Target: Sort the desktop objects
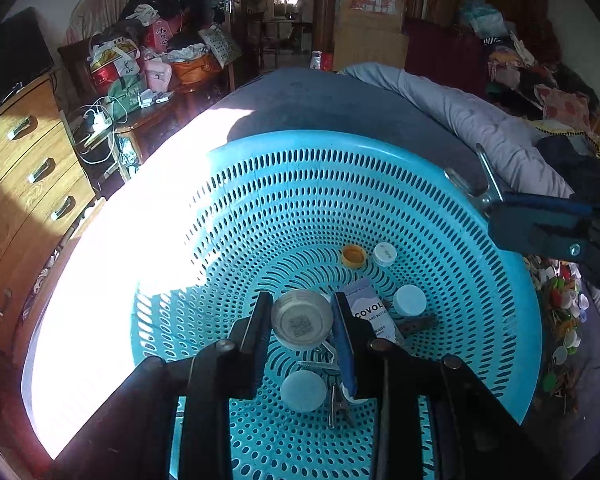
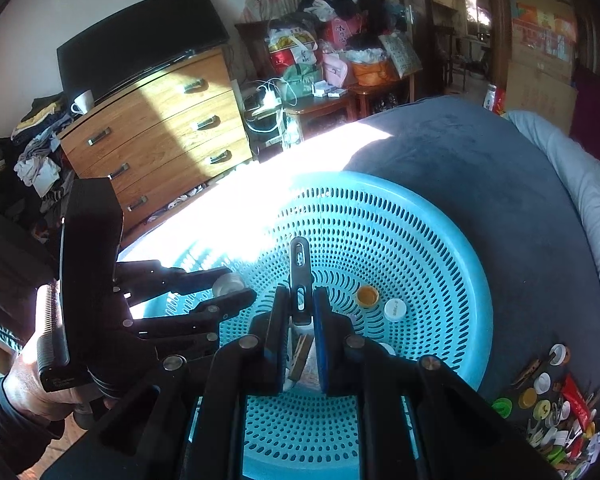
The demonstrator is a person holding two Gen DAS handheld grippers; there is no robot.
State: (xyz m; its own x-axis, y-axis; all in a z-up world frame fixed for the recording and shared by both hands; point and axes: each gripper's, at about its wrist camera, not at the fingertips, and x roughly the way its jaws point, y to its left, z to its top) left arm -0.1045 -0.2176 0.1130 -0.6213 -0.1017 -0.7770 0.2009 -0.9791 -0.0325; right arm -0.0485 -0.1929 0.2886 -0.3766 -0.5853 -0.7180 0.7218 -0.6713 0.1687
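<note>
Blue perforated basket [image 1: 480,216] on the bed. Left gripper [image 1: 302,320] clamps a round metal lid [image 1: 302,320] above the basket floor. Right gripper [image 2: 301,312] is closed on a metal clip [image 2: 300,264], probably a clothes clip. Orange cap [image 1: 354,256] lies inside the basket.

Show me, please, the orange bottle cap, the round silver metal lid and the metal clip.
orange bottle cap [image 1: 354,256], left wrist view, on its hollow inside.
round silver metal lid [image 1: 302,319], left wrist view, on its flat centre.
metal clip [image 2: 300,268], right wrist view, on its slotted handle.
</note>
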